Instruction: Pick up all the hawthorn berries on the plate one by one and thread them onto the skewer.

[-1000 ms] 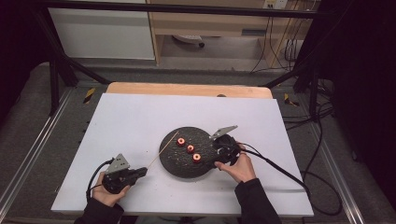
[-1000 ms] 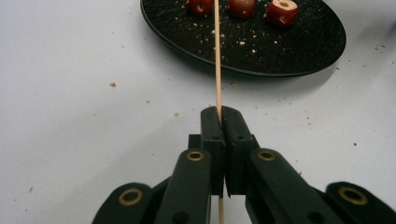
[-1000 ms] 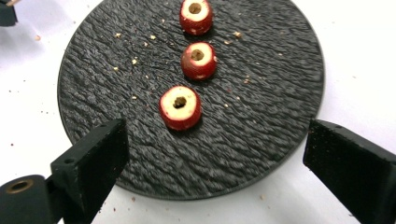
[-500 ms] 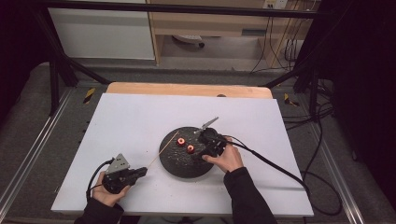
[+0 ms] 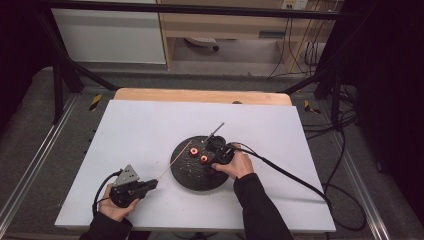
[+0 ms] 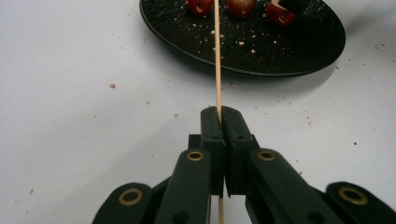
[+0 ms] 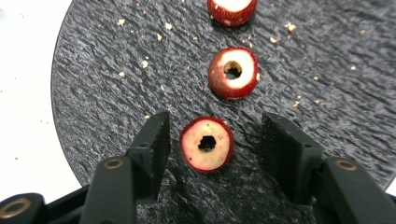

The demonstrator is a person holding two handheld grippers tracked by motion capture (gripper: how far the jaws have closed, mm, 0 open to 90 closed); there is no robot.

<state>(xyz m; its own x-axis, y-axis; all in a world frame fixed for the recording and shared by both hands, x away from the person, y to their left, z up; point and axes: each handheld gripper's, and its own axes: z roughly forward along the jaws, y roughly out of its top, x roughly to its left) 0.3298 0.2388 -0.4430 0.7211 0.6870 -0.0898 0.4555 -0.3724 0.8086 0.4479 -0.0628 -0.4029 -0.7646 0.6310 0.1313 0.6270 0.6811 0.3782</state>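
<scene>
On the round black slate plate [image 7: 93,93], the nearest cored red fruit slice [image 7: 207,144] lay hole-up between the right gripper [image 7: 212,135]'s closing, not yet touching jaws, while the left gripper [image 6: 219,122], off the plate's left edge, pinched the thin wooden skewer [image 6: 217,56] pointing platewards.

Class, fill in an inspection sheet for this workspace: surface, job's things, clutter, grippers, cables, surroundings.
Surface: white table, wooden strip along its far edge.
Job's things: black plate with three red cored fruit pieces; nearest piece; thin wooden skewer reaching over the plate's rim.
Clutter: crumbs on plate and table.
Grippers: left gripper shut on the skewer; right gripper over the plate, jaws just closing, either side of the nearest piece, pads not touching it.
Cables: black cable trails from the right gripper off the table's right edge.
Surroundings: dark frame, grey floor, cabinets beyond.
</scene>
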